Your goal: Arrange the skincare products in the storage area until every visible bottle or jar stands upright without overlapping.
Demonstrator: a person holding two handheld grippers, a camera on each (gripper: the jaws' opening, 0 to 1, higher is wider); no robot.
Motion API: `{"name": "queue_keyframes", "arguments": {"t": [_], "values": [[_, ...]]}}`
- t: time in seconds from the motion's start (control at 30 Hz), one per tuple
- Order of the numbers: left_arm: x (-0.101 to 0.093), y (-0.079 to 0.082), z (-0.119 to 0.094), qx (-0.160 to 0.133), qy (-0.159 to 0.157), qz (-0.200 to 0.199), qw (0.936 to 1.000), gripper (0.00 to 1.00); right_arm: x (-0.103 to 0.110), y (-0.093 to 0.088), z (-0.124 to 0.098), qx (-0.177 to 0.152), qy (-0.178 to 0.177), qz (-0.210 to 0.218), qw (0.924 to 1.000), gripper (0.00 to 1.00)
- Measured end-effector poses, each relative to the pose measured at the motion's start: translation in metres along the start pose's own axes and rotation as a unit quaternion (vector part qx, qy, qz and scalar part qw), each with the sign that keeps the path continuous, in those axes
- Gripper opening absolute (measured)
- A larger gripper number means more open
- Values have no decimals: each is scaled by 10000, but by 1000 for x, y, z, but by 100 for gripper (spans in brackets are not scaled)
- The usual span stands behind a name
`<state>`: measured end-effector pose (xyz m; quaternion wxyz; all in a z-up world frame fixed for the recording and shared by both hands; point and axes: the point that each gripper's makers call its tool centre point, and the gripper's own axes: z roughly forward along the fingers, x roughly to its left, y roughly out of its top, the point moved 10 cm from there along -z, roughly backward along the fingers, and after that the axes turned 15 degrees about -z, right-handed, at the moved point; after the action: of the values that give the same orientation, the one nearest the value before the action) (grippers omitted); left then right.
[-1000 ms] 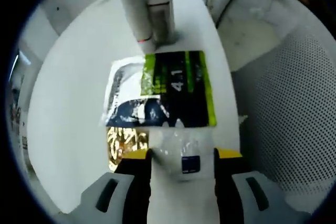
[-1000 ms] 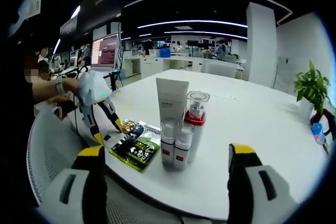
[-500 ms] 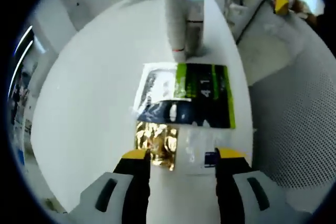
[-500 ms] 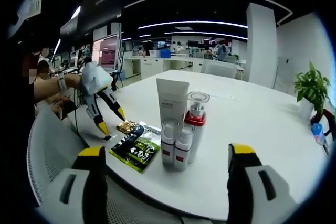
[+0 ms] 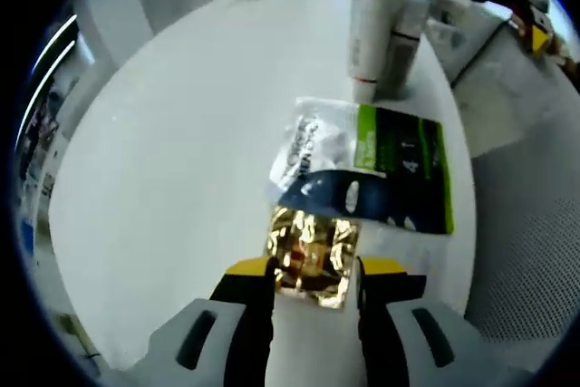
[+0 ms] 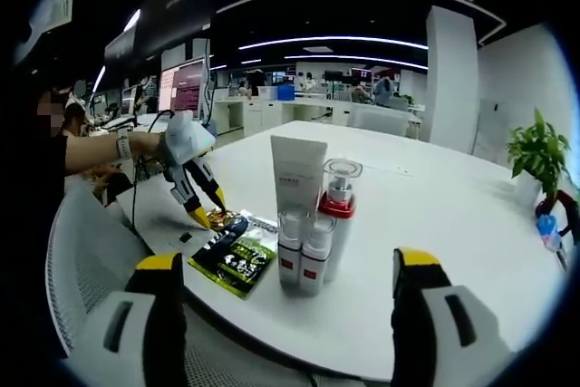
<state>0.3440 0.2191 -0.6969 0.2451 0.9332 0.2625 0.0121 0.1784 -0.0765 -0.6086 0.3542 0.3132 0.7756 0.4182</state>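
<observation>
1. My left gripper (image 5: 313, 278) has its jaws apart around the gold sachet (image 5: 311, 256), which lies flat on the white table (image 5: 172, 151).
2. It looks light, thin and slippery; I judge an edge grip is best.
3. My right gripper (image 6: 283, 314) is wide apart, near the upright bottles (image 6: 308, 224).

Crinkled glossy gold foil sachet (image 5: 311, 258) on smooth white table (image 5: 181, 133).

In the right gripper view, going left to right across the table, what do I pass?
Left tongs → gold sachet → green packet → white tube → pump bottle → potted plant.
</observation>
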Motion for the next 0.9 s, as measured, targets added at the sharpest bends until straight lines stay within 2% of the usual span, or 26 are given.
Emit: {"name": "queue_keyframes", "arguments": {"t": [0.33,0.7,0.9], "values": [[1,0,-1,-67,98,-216,9997,31,1,0,1,34,34,-20,10000,96],[-1,0,-4,-148,131,-123,9997,34,1,0,1,26,46,-32,10000,96],[-8,2,-19,-369,203,-153,9990,37,1,0,1,34,48,-49,10000,96]]}}
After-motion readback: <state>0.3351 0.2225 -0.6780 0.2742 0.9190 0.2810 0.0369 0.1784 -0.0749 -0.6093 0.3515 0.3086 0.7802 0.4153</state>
